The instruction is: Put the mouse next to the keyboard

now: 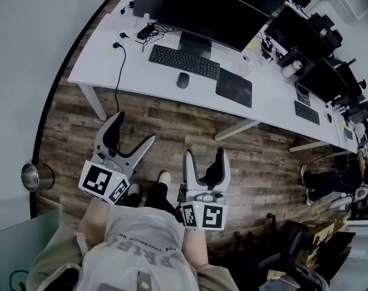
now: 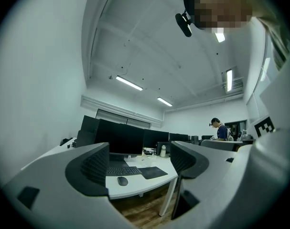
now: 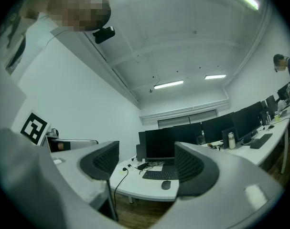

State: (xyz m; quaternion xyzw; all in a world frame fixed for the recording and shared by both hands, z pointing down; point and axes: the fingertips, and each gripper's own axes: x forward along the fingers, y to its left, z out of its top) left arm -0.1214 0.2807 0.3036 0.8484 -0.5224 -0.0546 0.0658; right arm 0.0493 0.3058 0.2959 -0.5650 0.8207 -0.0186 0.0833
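Head view: mouse [image 1: 182, 80] lies near the front edge of the worktop [image 1: 141, 80], just in front of the keyboard [image 1: 184, 62]. Left tongs [image 1: 134, 128] and right tongs [image 1: 204, 153] both stand with jaws apart and nothing between them, well short of the worktop, over the floor [image 1: 171, 117].

Handling, judged: light, rigid, with a smooth domed shell likely to slip. Best hold is low across its two long sides. Whether a cord trails from it cannot be told.

Obstructions: the keyboard crowds its far side. A dark mouse pad [image 1: 234, 87] lies toward the right end. A cable [image 1: 119, 71] drapes over the front edge at the left. Approach from the front edge looks clear.
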